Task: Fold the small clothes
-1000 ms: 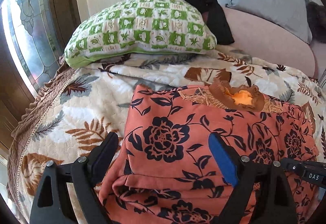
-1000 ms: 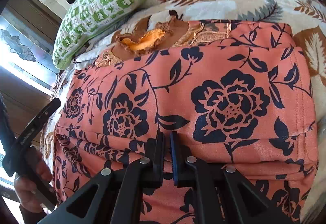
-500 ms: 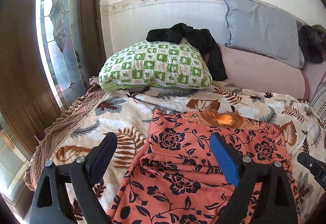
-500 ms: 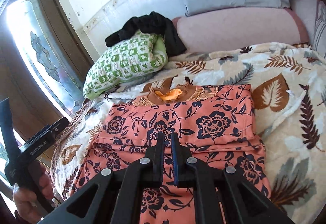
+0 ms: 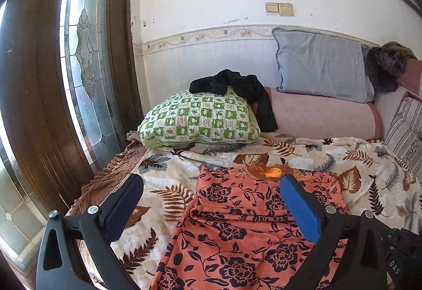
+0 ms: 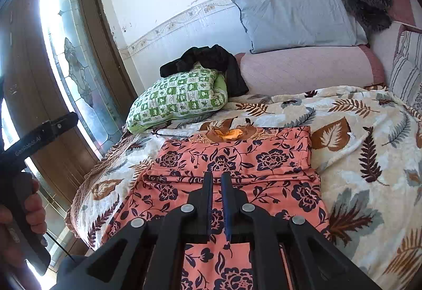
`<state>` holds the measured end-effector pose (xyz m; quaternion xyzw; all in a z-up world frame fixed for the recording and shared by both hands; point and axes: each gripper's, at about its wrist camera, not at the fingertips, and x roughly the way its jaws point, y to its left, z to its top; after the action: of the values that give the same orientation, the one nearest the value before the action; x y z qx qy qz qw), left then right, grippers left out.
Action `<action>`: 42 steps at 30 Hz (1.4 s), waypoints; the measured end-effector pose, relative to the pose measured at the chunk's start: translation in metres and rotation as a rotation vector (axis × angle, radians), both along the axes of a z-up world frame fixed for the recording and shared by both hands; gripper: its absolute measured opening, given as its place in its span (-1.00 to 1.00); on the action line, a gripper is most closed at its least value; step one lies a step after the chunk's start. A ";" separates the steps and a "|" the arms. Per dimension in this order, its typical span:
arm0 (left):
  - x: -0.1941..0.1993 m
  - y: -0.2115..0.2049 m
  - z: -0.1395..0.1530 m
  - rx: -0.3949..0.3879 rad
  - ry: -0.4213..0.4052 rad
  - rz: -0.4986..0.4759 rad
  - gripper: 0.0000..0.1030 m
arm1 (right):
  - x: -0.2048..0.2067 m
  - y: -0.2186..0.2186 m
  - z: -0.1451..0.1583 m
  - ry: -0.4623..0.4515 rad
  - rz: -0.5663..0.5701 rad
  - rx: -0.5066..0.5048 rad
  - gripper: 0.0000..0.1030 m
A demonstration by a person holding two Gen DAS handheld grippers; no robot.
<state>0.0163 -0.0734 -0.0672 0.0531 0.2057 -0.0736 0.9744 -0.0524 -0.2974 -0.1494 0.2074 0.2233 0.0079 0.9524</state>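
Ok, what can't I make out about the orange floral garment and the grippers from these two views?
- Orange floral garment: its near hem runs off the bottom edge of both wrist views, behind the gripper bodies.
- Right gripper: shut; whether cloth is pinched is unclear, since its own fingers cover the spot.
- Left gripper: open, nothing between the fingers; in the right wrist view only its handle shows, tips cut off at the left edge.

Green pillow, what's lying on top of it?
A crumpled black garment lies on the green pillow, trailing down its right side. The pillow top under the garment is covered, so anything beneath it is hidden.
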 end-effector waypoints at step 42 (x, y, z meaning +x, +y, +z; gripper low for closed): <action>0.081 0.164 -0.185 -0.143 0.566 0.021 0.94 | 0.018 -0.127 -0.124 0.341 -0.107 0.373 0.17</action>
<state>0.0977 0.0902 -0.2526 -0.0403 0.4641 -0.0898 0.8803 -0.0345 -0.4244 -0.2732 0.3892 0.3639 -0.0363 0.8454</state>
